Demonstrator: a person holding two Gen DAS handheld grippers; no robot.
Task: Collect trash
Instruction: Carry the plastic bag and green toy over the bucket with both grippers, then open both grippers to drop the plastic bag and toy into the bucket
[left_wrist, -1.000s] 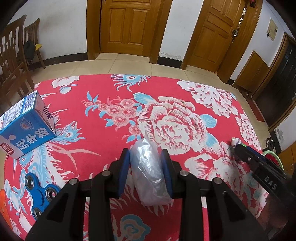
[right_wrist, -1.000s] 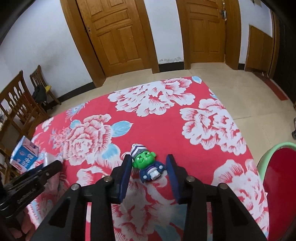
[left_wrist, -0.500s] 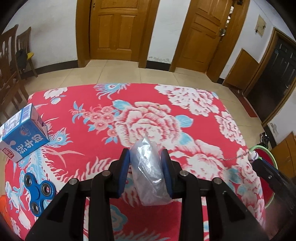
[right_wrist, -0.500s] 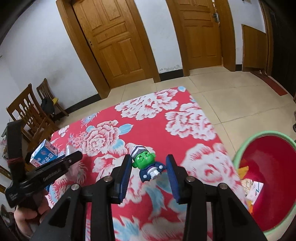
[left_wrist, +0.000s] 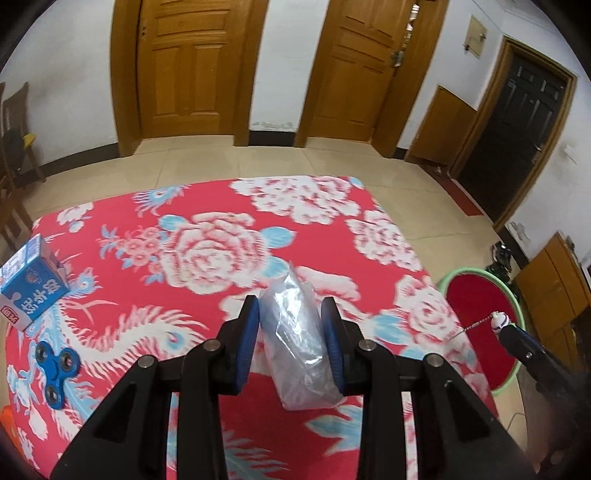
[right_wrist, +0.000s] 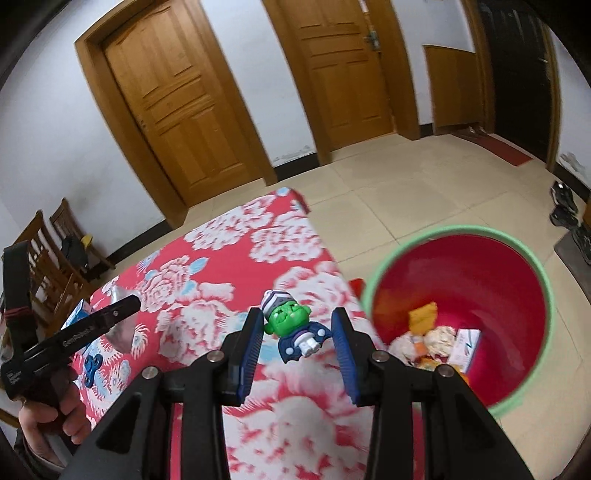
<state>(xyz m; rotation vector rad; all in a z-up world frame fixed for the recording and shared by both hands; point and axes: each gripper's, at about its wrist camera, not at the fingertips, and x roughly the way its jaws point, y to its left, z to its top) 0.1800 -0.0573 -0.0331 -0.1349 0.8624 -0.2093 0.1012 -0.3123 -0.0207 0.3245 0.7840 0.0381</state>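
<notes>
My left gripper (left_wrist: 290, 325) is shut on a crumpled clear plastic bag (left_wrist: 295, 343) and holds it above the red flowered tablecloth (left_wrist: 207, 229). My right gripper (right_wrist: 297, 332) is shut on a small green-faced toy figure (right_wrist: 293, 326) in a blue suit, held above the table's right edge beside a red bin with a green rim (right_wrist: 461, 317) that holds several scraps. The bin also shows in the left wrist view (left_wrist: 476, 306). The left gripper shows in the right wrist view (right_wrist: 122, 308), and the right gripper shows in the left wrist view (left_wrist: 517, 339).
A blue milk carton (left_wrist: 31, 286) and a blue fidget spinner (left_wrist: 57, 369) lie on the table's left side. Wooden chairs (right_wrist: 55, 251) stand at the left. Wooden doors (left_wrist: 192, 70) line the far wall. Shoes (right_wrist: 565, 214) lie on the tiled floor.
Both grippers have risen and swung right toward the bin, each still holding its object. The bin has come into fuller view beside the table.
</notes>
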